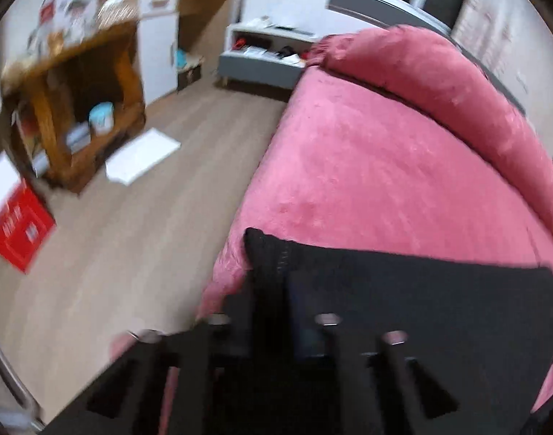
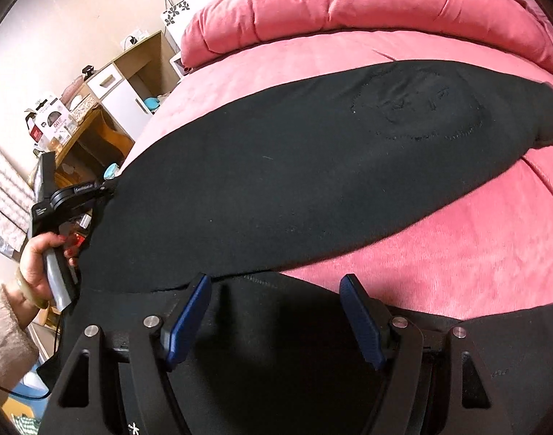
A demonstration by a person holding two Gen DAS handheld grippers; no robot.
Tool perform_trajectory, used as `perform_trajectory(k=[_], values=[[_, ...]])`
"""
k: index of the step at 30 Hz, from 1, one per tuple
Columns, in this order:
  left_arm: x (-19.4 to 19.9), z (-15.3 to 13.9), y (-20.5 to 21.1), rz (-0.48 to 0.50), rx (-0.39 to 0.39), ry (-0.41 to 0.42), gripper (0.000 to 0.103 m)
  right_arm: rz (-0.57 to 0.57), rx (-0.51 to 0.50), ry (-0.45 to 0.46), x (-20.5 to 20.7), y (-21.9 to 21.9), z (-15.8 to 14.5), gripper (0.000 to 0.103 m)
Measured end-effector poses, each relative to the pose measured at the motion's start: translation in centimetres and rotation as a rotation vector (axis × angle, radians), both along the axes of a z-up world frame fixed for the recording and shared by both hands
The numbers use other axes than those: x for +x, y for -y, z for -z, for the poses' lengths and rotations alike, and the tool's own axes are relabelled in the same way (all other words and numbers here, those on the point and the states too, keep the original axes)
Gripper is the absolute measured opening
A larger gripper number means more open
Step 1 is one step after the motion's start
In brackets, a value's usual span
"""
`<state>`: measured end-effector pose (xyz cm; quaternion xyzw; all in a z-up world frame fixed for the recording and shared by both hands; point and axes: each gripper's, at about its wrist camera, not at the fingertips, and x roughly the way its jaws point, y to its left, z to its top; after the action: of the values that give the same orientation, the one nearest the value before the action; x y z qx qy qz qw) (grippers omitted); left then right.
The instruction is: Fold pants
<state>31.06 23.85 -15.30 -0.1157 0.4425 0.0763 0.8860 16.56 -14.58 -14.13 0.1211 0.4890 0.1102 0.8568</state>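
Black pants [image 2: 294, 166] lie across a pink bed cover [image 2: 457, 246], one leg stretched from left to upper right. My left gripper [image 1: 273, 290] is shut on the pants' edge [image 1: 403, 282] near the bed's left side; it also shows in the right wrist view [image 2: 106, 190], held by a hand, pinching the cloth's left end. My right gripper [image 2: 276, 282] is open, its blue pads [image 2: 189, 315] spread over the near edge of the pants, with black cloth lying between and under them.
A rolled pink duvet [image 2: 367, 3] lies along the bed's far side. Left of the bed is wood floor [image 1: 131, 239] with a wooden shelf unit [image 1: 77, 108], white paper [image 1: 142, 156], a red box [image 1: 19, 228] and a grey bench [image 1: 262, 61].
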Motion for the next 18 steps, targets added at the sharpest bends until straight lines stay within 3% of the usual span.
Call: perform_trajectory(k=[3, 6, 8, 14, 18], values=[[-2.4, -2.8, 0.6, 0.025, -0.005, 0.105, 0.007, 0.014, 0.028, 0.006, -0.2, 0.2, -0.4, 0.074], [-7.1, -6.2, 0.6, 0.008, -0.087, 0.235, 0.007, 0.022, 0.045, 0.024, -0.6, 0.6, -1.0, 0.073], [-9.6, -7.1, 0.9, 0.020, -0.118, 0.269, 0.007, 0.028, 0.061, 0.030, -0.7, 0.8, -1.6, 0.073], [-18.7, -7.5, 3.8, 0.108, -0.111, 0.289, 0.007, 0.039, 0.090, 0.067, 0.3, 1.1, -4.0, 0.073], [-23.0, -4.7, 6.1, 0.130, -0.128, 0.236, 0.006, 0.043, 0.120, 0.059, 2.4, 0.7, -5.5, 0.075]])
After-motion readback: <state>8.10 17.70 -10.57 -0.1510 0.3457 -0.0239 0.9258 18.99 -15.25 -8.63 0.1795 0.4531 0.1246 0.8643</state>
